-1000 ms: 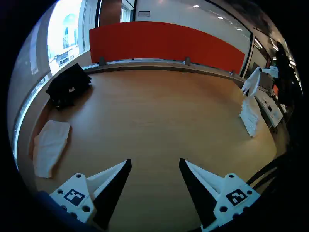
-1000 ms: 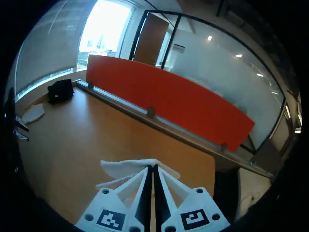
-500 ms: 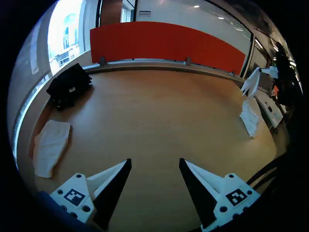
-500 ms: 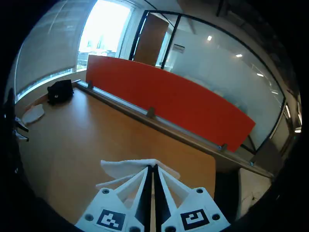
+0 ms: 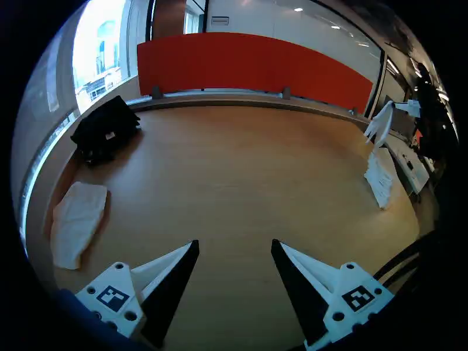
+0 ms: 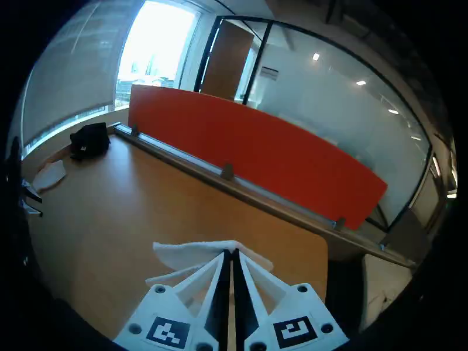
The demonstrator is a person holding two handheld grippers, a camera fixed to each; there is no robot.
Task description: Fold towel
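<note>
My right gripper (image 6: 231,253) is shut on a white towel (image 6: 196,253), whose bunched edge spreads out to the left of the fingertips above the wooden table (image 6: 134,210). In the left gripper view that same towel (image 5: 381,121) hangs from the right gripper (image 5: 405,106) at the table's far right end. Just below it a stack of white towels (image 5: 377,175) rests on the table. My left gripper (image 5: 234,251) hovers open over the bare wood (image 5: 245,169), nothing between its fingers. A folded white towel (image 5: 76,222) lies at the left edge.
A black bag (image 5: 105,128) sits at the back left corner, near the window. An orange divider panel (image 5: 251,61) on a metal rail runs along the table's far side. The folded towel (image 6: 50,174) and the bag (image 6: 89,139) lie far off in the right gripper view.
The right gripper has shifted slightly with the towel still held; the bag sits a little higher in its view. The left gripper stays open and still.
</note>
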